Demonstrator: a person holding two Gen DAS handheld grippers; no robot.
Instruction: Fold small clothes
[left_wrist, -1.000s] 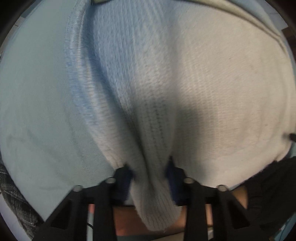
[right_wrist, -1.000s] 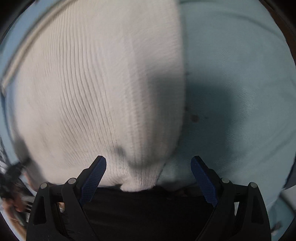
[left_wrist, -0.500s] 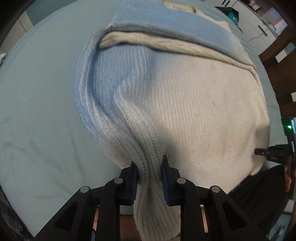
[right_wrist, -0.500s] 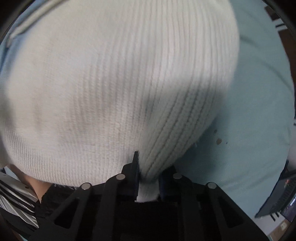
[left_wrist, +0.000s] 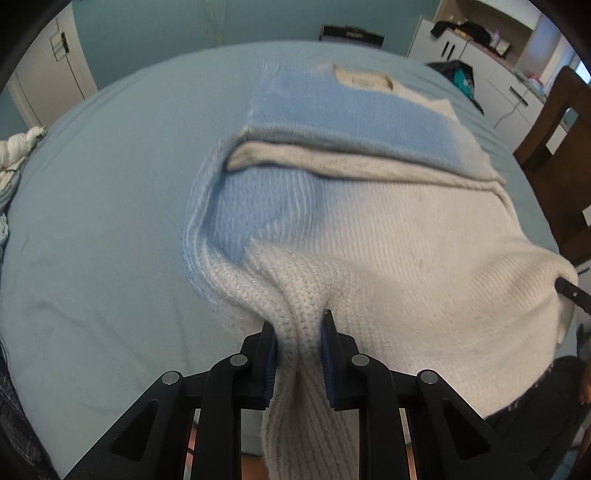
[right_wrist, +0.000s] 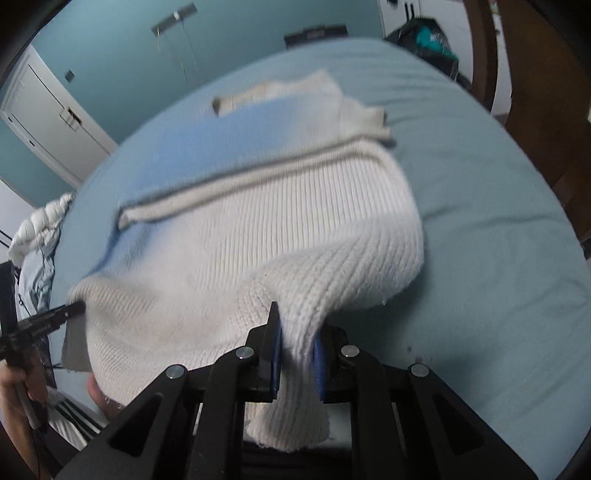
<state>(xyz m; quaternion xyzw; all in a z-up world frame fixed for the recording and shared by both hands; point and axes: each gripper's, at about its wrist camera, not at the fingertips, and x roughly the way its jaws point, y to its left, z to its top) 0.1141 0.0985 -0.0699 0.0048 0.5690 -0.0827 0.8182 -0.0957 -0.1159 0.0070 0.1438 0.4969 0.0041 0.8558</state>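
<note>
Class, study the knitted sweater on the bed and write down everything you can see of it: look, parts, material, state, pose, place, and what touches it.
The sweater is a chunky ribbed knit, cream fading into light blue, with a cream neckband at the far end. It lies across the pale blue bed sheet, with a sleeve folded across its middle. Its near hem is raised off the sheet, bunched and pinched at two points: the left gripper and the right gripper are each shut on it.
</note>
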